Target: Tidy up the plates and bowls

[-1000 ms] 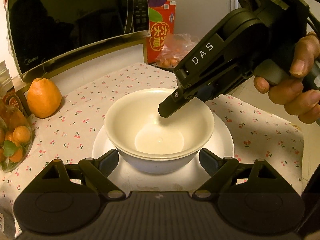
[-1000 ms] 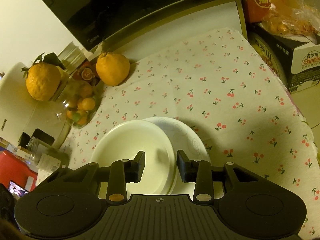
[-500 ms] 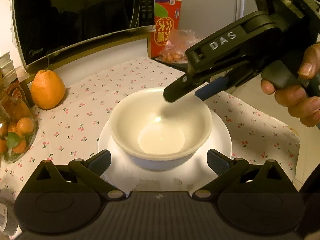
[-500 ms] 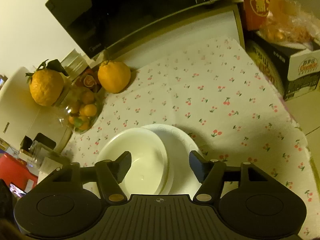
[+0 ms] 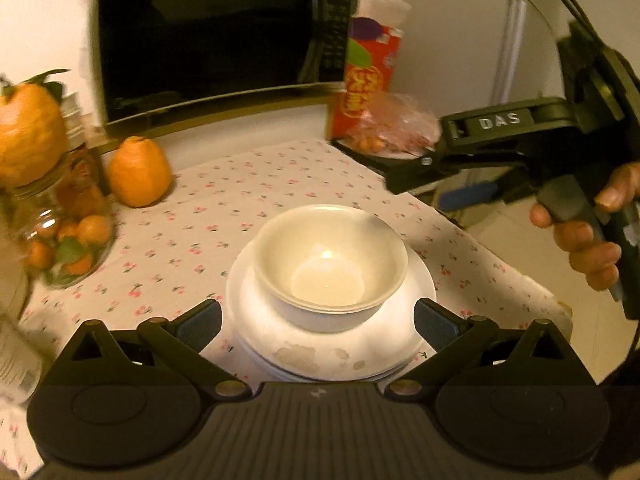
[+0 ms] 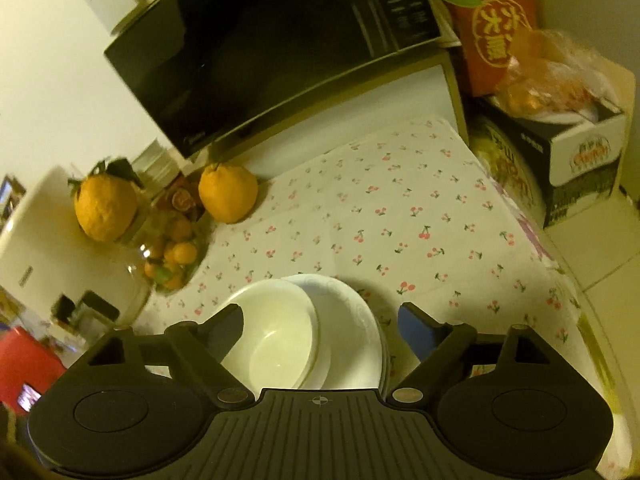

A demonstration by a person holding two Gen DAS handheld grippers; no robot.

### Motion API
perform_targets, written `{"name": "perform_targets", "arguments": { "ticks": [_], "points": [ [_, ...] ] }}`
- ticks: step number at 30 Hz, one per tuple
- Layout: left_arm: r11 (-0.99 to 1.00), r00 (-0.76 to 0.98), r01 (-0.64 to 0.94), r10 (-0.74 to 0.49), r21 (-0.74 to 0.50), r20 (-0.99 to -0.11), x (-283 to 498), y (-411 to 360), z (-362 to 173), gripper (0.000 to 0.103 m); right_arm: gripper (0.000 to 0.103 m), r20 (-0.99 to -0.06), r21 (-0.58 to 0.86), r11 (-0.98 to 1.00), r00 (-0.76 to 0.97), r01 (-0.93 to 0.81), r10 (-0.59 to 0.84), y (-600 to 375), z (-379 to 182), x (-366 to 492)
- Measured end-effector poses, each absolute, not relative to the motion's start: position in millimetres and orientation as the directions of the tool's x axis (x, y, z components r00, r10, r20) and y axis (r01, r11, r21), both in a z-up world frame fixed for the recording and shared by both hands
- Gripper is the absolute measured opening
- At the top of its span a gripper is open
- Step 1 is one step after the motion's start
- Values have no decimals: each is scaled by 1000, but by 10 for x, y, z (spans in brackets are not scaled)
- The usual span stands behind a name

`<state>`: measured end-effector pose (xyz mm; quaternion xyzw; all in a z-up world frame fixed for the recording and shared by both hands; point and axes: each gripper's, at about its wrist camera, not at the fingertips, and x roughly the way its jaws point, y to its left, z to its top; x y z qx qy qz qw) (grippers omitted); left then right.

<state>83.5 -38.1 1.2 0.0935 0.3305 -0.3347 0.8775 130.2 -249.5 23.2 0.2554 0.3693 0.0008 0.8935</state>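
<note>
The bowls (image 5: 330, 264) sit one inside the other on a pile of plates (image 5: 332, 344), right in front of the left tool (image 5: 318, 320) and a bit below it. The left tool is spread as wide as it goes and holds nothing. Its two blue pads stand one on each side of the pile, near its front edge, and do not touch it.

The right tool (image 6: 320, 322) is opening and nothing is between its pads. From its own camera the pile is just ahead and a bit to the left. In the left view this tool is up in the air, to the right of the bowls and past them, with a hand (image 5: 588, 236) on its grip.

The pile looks done, so the step now seems to be letting go and backing off. To do it well, lift both tools straight up and away, pads wide, so no pad clips a rim. The bowls are smooth and could slide or tip if bumped.

The table (image 6: 400, 208) has a cherry cloth. An orange fruit (image 5: 138, 172) and a jar (image 5: 60, 240) of small ones are well off to the left
</note>
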Motion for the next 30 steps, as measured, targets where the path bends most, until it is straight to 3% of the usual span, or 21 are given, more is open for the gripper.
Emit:
{"name": "perform_targets", "arguments": {
  "ticks": [11,15,26,30],
  "points": [
    [949,661,305,-270,-78,-700,718,-182,131,103,96,-697,360,911,707,200,120,-2291,462,914],
    [971,684,238,-182,-20,-706,552,-170,188,103,99,-698,326,929,708,176,111,-2140,481,755],
    [991,630,103,-129,-83,-766,427,-64,25,103,101,-700,207,963,714,172,23,-1858,207,462],
    [996,607,68,-83,-53,-790,436,-61,-61,103,101,-698,144,977,716,158,-13,-1778,166,425]
  ]
}}
